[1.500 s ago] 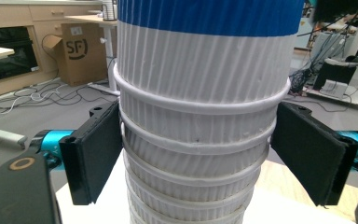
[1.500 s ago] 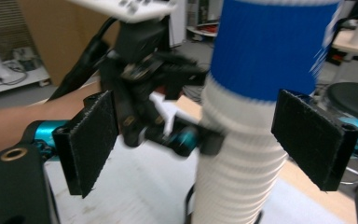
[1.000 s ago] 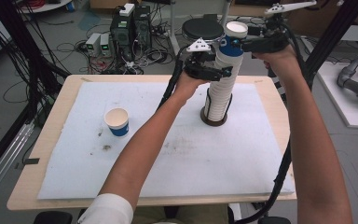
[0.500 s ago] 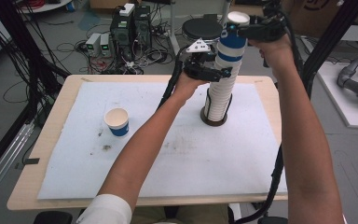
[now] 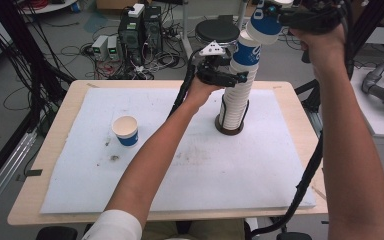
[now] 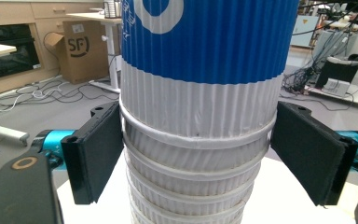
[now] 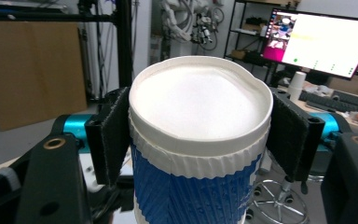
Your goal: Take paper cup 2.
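A tall stack of blue-and-white ribbed paper cups (image 5: 235, 107) stands upside down on a dark ring at the middle right of the white mat. My left gripper (image 5: 234, 77) is shut on the stack's upper part; its black pads (image 6: 98, 149) press on both sides of the stack (image 6: 200, 116). Above and to the right, my right gripper (image 5: 276, 17) is shut on one cup (image 5: 265, 26), lifted clear of the stack and tilted. In the right gripper view this cup (image 7: 200, 116) sits between the pads (image 7: 114, 135), white end up.
One single cup (image 5: 125, 131) stands upright on the left part of the mat. The mat covers most of the wooden table (image 5: 70, 107). Cables, computer boxes and a round stool lie on the floor behind the table; a metal frame stands at the left.
My right gripper closed on the top cup, then rose up and to the right with it, off the stack. The left gripper and the stack stayed in place.
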Demonstrator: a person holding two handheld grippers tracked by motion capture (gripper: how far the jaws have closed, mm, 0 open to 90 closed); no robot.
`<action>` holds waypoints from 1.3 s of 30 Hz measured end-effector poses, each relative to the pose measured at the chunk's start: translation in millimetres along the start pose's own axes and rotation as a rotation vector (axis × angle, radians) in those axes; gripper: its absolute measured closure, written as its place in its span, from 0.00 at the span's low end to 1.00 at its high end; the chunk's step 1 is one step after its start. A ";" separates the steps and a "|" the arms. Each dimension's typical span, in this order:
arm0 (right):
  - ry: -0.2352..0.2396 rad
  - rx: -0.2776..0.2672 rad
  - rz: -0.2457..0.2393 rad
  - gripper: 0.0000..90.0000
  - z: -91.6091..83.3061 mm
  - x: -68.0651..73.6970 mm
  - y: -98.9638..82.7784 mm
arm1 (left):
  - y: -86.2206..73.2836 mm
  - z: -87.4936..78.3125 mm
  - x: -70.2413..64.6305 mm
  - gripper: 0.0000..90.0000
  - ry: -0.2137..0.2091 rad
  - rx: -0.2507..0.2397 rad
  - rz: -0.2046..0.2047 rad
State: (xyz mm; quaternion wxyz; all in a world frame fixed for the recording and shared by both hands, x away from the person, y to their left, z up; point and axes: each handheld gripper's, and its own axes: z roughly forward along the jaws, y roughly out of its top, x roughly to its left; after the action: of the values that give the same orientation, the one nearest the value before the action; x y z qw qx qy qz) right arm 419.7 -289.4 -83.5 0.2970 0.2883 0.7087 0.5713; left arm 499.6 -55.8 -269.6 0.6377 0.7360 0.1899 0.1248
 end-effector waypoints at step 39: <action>0.195 0.189 0.011 0.33 -19.5 66.2 -185.9 | -62.4 -145.1 -27.9 0.18 0.026 -0.052 0.024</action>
State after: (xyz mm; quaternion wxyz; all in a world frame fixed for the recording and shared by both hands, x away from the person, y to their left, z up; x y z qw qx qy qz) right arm 348.7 -286.0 -268.7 0.1952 0.2619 0.7833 0.5289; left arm 405.3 68.5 -306.9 0.6526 0.7196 0.1862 0.1471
